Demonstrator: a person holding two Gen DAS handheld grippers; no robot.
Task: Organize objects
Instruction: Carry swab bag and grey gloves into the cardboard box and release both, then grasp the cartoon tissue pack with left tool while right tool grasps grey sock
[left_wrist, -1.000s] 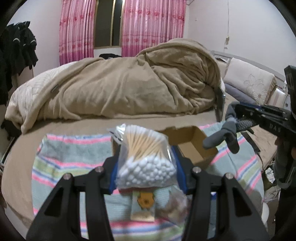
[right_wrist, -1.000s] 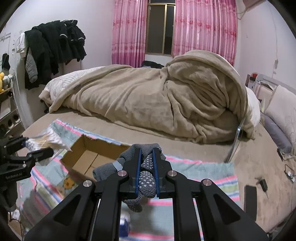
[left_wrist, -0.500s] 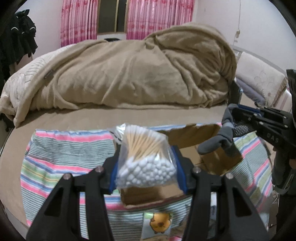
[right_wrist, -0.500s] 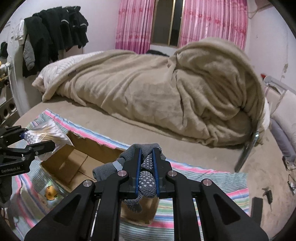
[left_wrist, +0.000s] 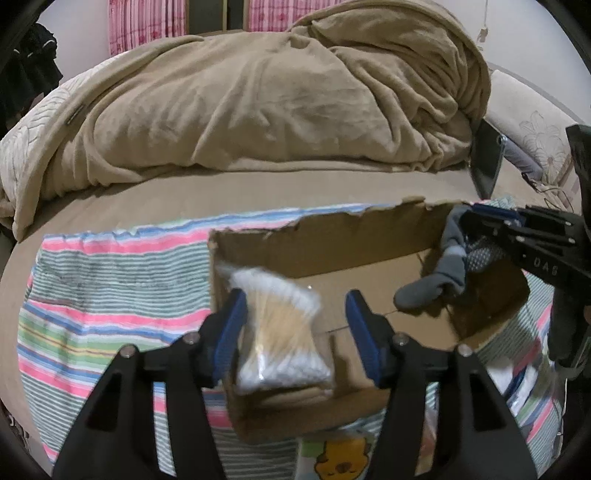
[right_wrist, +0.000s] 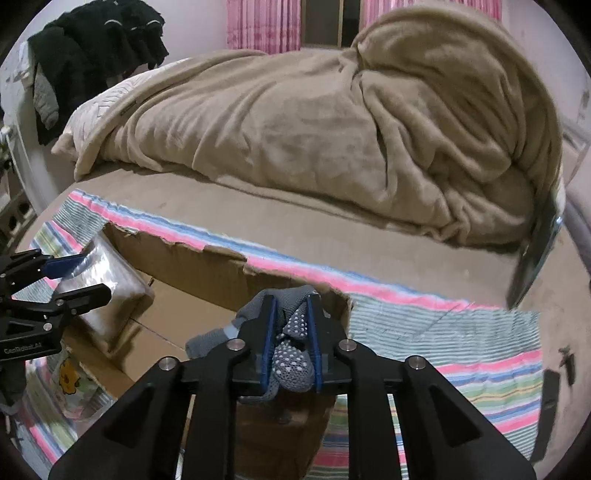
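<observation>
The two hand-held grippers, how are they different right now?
The left hand-held gripper has its blue pads spread wide, while the right hand-held gripper is pinched shut. The left one has let go of the bag of cotton swabs, which sits loose between its fingers; the right one grips a grey dotted sock. Both hang over the open cardboard box.

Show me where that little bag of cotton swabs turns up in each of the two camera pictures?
Left wrist view: the bag of cotton swabs sits low at centre, between the open left tongs, over the cardboard box.
Right wrist view: the same bag is at the far left edge, beside those tongs.
Shared landmark: the beige blanket heaped behind the box.
</observation>
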